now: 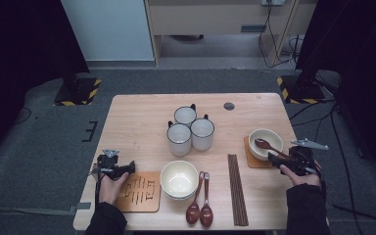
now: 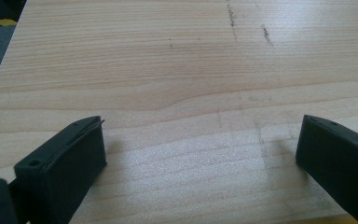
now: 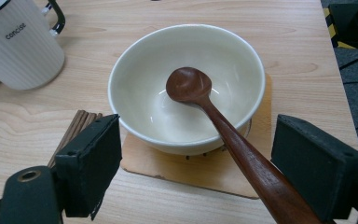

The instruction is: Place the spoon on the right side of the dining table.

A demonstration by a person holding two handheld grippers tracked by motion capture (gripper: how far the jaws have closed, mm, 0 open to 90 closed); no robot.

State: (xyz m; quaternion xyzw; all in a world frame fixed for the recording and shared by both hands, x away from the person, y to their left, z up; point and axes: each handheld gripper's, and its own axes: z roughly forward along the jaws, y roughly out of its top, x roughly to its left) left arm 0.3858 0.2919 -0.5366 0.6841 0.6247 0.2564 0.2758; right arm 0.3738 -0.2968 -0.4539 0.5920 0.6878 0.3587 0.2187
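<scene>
Right gripper (image 3: 196, 172): hovering at the table's right side, its jaws standing wide apart on either side of the spoon's handle, not pinching it.
Wooden spoon (image 3: 223, 126): lying with its head inside the white bowl (image 3: 135, 74), its handle leaning over the near rim and running out between the jaws.
Bowl's seat: it is sitting on a wooden coaster (image 3: 168, 163), near the chopsticks (image 1: 237, 188).
Left gripper (image 2: 200, 149): resting low over bare table (image 2: 168, 70), jaws spread, holding nothing; in the high view it is sitting just beside a patterned coaster (image 1: 139, 192).
Mugs (image 1: 190, 129): three are standing clustered mid-table.
</scene>
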